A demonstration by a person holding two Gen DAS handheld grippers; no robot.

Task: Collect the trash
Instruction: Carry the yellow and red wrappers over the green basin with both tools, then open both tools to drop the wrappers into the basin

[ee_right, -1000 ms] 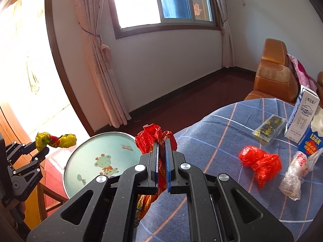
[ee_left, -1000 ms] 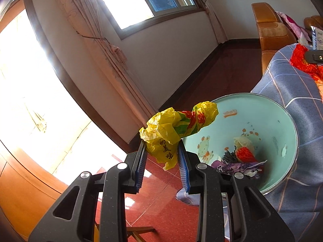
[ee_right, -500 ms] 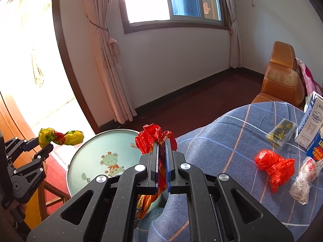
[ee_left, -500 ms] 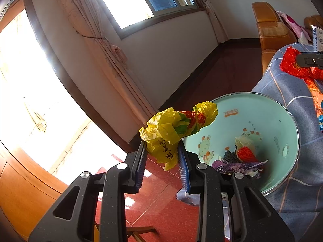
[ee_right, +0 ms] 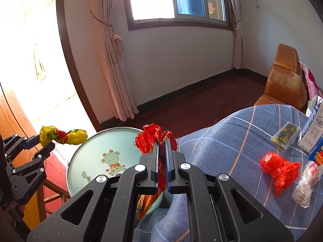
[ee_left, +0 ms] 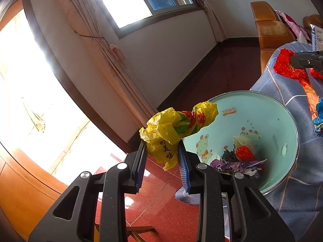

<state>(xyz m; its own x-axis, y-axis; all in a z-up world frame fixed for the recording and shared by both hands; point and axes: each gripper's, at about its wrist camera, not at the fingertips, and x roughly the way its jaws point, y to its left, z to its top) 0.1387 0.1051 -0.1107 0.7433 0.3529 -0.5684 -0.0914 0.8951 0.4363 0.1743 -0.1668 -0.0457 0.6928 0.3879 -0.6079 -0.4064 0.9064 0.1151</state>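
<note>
My left gripper (ee_left: 161,147) is shut on a crumpled yellow plastic bag (ee_left: 175,125) and holds it just left of the rim of a pale green trash bin (ee_left: 282,121) with cartoon animals inside. The bin holds several scraps (ee_left: 240,157). My right gripper (ee_right: 162,147) is shut on a red foil wrapper (ee_right: 151,137) above the bin's near right rim (ee_right: 101,139). The left gripper (ee_right: 48,143) with the yellow bag (ee_right: 62,136) shows at the left in the right wrist view.
A table with a blue checked cloth (ee_right: 232,141) carries a red plastic bag (ee_right: 279,169), a clear plastic wad (ee_right: 306,183), a dark snack packet (ee_right: 284,137) and milk cartons (ee_right: 313,129). An orange armchair (ee_right: 284,84) stands behind. A wooden stool (ee_right: 50,193) supports the bin.
My right gripper with the red wrapper has moved left toward the bin. My left gripper with the yellow bag has stayed still.
</note>
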